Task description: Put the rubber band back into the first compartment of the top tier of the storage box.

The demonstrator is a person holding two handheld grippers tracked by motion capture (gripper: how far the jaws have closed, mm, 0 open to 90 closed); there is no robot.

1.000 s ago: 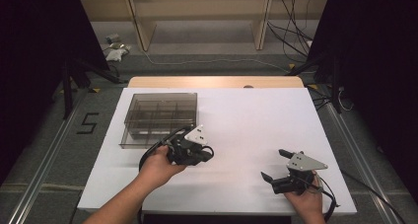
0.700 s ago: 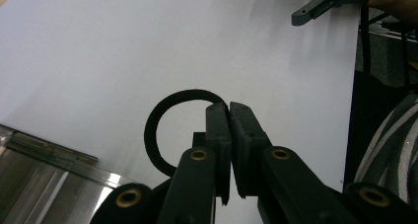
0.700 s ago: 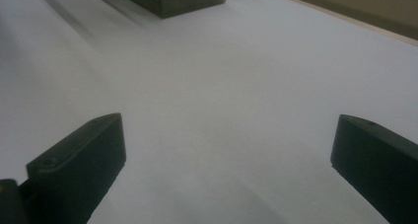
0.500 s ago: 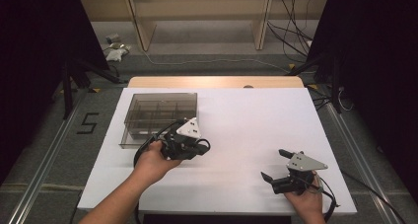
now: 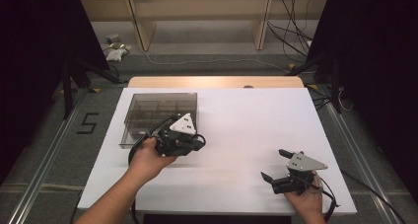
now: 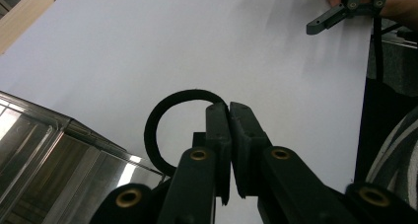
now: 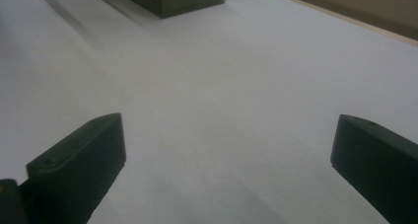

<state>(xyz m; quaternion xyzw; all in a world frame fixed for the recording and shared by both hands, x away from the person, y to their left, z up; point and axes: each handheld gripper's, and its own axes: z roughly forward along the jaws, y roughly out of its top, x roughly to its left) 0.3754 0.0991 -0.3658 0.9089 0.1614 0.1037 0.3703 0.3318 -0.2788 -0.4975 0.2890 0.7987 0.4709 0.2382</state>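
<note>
High view overhead, facing forward; claw views near white table (image 5: 246, 120).

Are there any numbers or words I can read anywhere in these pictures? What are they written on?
"5": a dark number marked on the grey floor, to the left of the white table, seen in the high view.
No other words, labels or brands can be read, not on the clear box and not on either hand-held gripper.
</note>
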